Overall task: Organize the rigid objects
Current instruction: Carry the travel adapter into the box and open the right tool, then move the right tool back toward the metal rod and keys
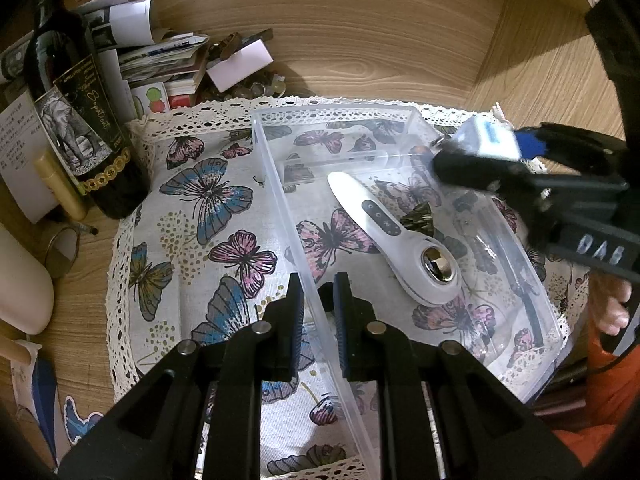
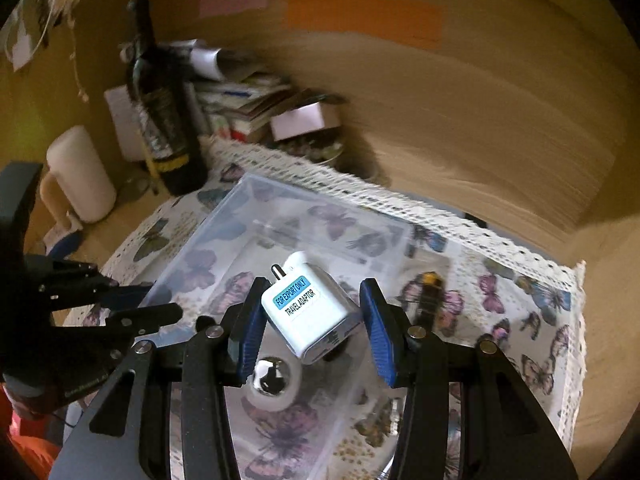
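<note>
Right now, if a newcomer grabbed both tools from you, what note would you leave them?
Left hand-held gripper: straddling the near wall of the clear bin, steadying it; whether it pinches is unclear.
Right hand-held gripper: jaws wide; the white travel adaptor sits between them above the bin, touching the left pad, grip looks loose or just let go.
Done: white handheld device lies in the bin.
Left: get the adaptor in. A dark object with an orange tip lies on the butterfly cloth outside the bin, probably next.

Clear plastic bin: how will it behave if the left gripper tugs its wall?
The clear plastic bin looks thin-walled and nearly empty, so probably light and flexes. On the butterfly cloth it may slide, dragging the white handheld device.
</note>
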`<state>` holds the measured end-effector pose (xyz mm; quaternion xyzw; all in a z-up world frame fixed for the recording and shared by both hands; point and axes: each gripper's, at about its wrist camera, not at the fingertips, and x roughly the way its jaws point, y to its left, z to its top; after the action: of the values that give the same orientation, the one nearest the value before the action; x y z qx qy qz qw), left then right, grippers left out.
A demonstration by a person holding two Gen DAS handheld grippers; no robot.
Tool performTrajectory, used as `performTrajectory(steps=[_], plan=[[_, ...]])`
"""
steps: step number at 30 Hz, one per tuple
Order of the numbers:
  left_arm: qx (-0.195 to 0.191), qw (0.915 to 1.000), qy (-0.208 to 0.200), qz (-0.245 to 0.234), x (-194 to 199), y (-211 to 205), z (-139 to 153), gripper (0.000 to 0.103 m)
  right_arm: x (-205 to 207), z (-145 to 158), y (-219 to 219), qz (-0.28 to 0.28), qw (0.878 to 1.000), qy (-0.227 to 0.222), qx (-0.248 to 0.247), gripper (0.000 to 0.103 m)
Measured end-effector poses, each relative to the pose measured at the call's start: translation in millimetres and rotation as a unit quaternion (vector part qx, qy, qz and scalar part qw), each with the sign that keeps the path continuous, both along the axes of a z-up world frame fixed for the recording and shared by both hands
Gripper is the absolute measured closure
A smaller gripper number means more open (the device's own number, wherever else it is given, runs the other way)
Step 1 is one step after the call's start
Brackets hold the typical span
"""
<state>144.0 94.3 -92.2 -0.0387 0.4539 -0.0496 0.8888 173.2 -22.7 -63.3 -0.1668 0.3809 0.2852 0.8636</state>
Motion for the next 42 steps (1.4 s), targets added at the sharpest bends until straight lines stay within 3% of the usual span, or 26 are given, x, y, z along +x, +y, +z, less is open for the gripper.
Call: performTrajectory(steps=[13,24,35,42], plan=[[0.000,1.0000,-0.003,-0.001,-1.8,-1.1,0.8,0.089,6.0,-36.1,32.2,0.045,0.995,0.065,-0.053,0.060],[0.001,1.0000,-0.003,-0.003,-1.4,-4.0,0.6,0.089,2.2,-26.6,30.7,0.049,0.997,0.039,-0.053,0.055],[-0.001,1.0000,-0.003,-0.003,-2.1,-3.8,1.1,0.089,-0.6,14.7,-32.1,-0.033,0.999,-0.010,-0.011,0.053],[-0.001,1.0000,-0.003,-0.003,-2.7,-4.2,1.5,0.089,0.8,11.5,-81.1,-0.105,0.994,-0.010,-0.008,0.053]])
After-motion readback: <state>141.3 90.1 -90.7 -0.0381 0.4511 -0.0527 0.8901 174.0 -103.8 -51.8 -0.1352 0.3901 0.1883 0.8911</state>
